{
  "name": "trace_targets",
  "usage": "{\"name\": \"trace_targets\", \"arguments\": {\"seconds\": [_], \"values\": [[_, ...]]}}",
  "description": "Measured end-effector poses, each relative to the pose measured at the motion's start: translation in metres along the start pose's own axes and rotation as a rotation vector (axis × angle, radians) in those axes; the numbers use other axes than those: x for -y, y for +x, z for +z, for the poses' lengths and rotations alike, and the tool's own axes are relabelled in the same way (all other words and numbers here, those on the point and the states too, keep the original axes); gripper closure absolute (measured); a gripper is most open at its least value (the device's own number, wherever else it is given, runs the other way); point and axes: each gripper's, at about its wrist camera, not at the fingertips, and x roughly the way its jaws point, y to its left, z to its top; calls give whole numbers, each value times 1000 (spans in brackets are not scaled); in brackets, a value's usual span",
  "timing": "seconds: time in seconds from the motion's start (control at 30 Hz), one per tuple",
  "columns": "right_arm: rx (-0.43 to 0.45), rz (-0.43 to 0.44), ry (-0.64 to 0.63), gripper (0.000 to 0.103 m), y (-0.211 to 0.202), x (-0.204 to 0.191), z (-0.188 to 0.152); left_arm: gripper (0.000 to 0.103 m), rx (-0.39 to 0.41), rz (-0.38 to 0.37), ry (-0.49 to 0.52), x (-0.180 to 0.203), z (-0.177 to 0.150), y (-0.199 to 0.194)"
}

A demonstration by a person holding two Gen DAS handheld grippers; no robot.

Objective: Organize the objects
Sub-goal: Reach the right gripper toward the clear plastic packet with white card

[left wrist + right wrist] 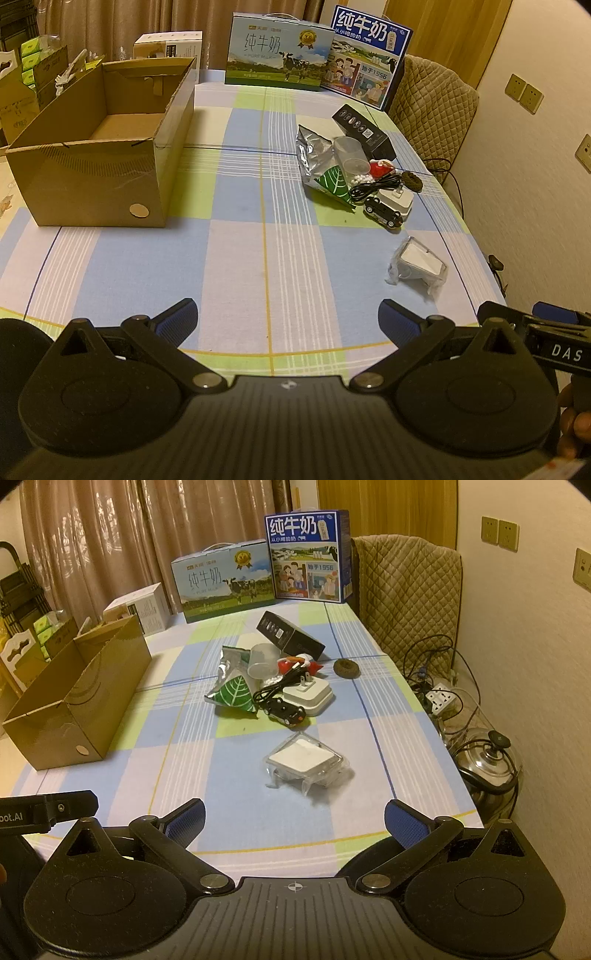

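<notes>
An open cardboard box [99, 155] [81, 701] stands on the left of the checked tablecloth, with nothing visible inside. To the right lies a pile: a foil snack bag [325, 173] [232, 686], a clear plastic cup [351, 155] [262, 661], a black box [365, 133] [291, 635], a red toy [382, 170] [295, 664], a white charger with a black cable [397, 199] [310, 698], a black toy car [382, 214] [286, 712] and a dark round pad [412, 181] [346, 667]. Nearer lies a white item in a clear wrapper [419, 264] [306, 762]. My left gripper [288, 323] and right gripper [293, 821] both hover open, holding nothing.
Two milk cartons [280, 55] [306, 557] stand at the table's far edge, with a white box [170, 46] behind the cardboard box. A padded chair [410, 590] sits at the far right. On the floor by the right wall are a power strip [441, 701], cables and a pot [487, 764].
</notes>
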Motion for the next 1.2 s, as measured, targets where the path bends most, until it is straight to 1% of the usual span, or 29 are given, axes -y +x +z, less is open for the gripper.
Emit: {"name": "trace_targets", "arguments": {"seconds": [0.73, 0.93, 1.2], "values": [[-11, 6, -10, 2, 8, 3, -1, 1, 4, -4, -16, -8, 0, 4], [4, 22, -31, 2, 20, 9, 9, 1, 2, -4, -28, -13, 10, 13], [5, 60, -129, 2, 51, 15, 31, 1, 2, -3, -22, -13, 30, 39]]}}
